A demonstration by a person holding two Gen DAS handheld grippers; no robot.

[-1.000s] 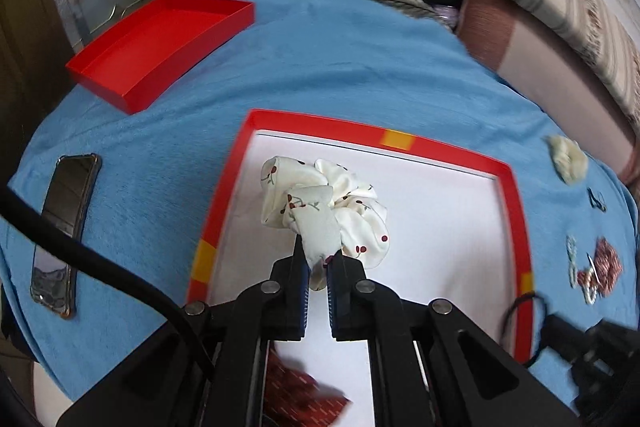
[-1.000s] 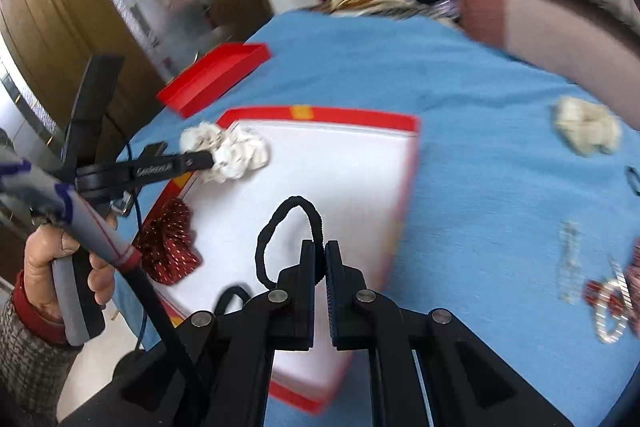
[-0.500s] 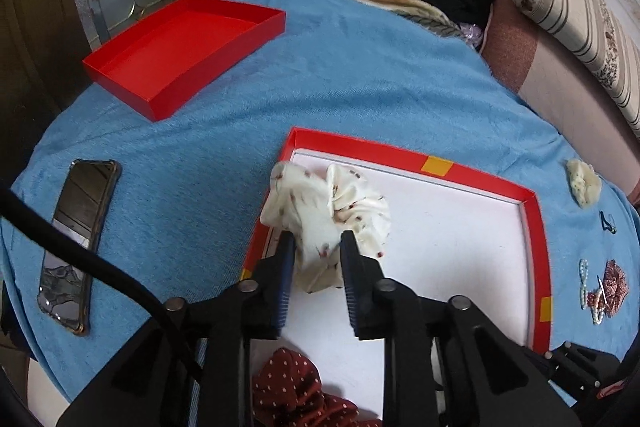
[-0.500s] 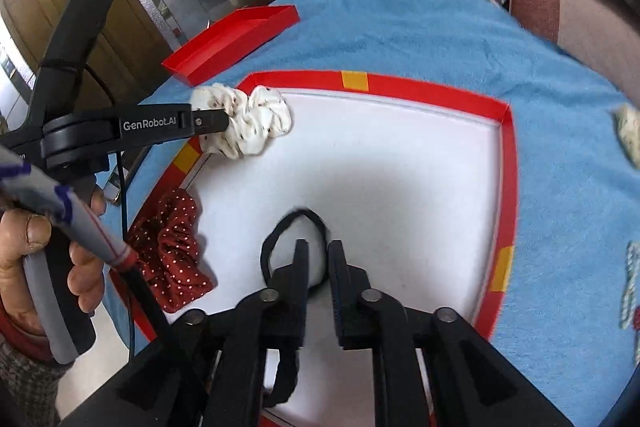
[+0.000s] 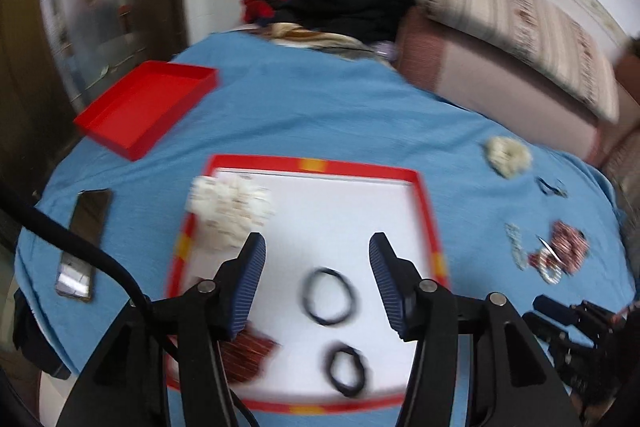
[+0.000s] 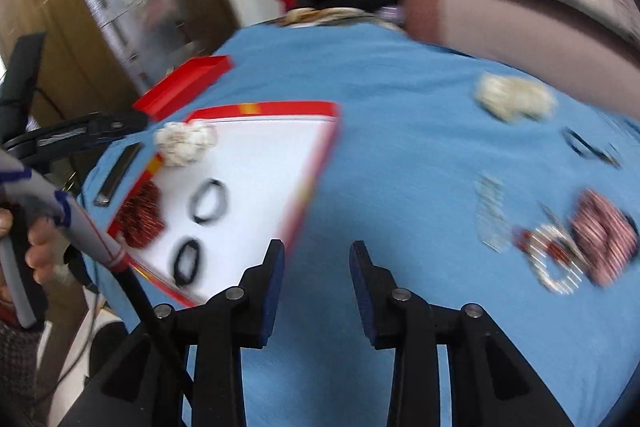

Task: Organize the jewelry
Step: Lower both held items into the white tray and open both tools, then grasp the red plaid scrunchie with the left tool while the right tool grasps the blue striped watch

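Released: white scrunchie [image 5: 228, 213], black hair tie [image 5: 327, 295] | left claw [image 5: 317, 277], right claw [image 6: 317, 281] opening, empty

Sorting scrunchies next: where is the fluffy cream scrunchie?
The fluffy cream scrunchie lies on the blue cloth, right of the red-rimmed white tray, beyond the small black clip.

The surface carries a matt blue terry cloth [image 5: 328, 107], a smooth red-rimmed tray [image 5: 430, 211], fabric scrunchies [image 5: 228, 207] and a glossy phone [image 5: 86, 231].
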